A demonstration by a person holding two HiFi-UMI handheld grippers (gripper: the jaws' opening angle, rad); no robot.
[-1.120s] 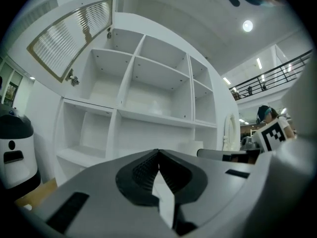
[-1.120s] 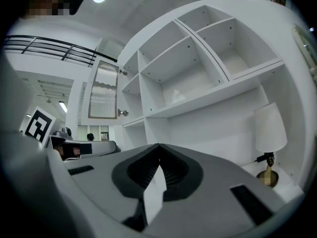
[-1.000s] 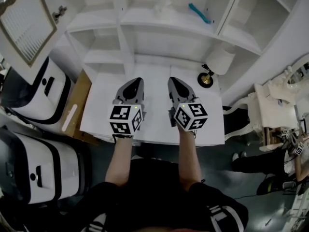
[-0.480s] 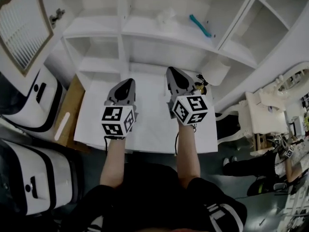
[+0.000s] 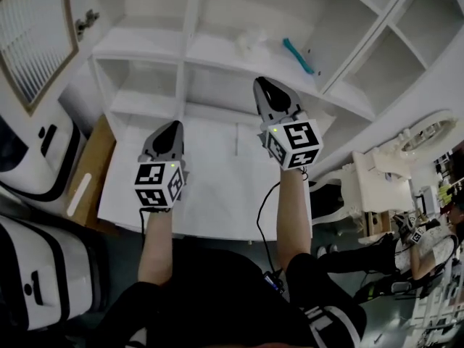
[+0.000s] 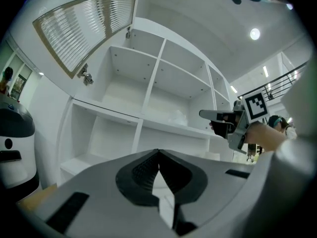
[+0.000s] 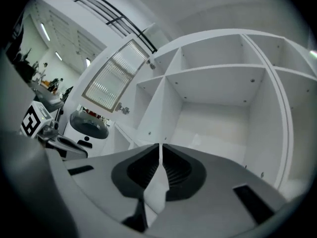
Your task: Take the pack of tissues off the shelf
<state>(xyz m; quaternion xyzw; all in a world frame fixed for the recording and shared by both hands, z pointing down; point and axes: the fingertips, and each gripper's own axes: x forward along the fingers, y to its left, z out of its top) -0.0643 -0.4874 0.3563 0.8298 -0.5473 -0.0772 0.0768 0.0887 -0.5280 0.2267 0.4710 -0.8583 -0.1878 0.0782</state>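
Lab-like hall: white shelving (image 5: 210,53), bulky white machines (image 5: 51,263).

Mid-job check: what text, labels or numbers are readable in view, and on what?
None readable.
Left tongs and right tongs: cubes carry only black-and-white square patterns, no letters.
Pack of tissues on the shelf: any print too small to read.

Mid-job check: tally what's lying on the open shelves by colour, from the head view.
White pack of tissues: 1
Teal item: 1
Total: 2
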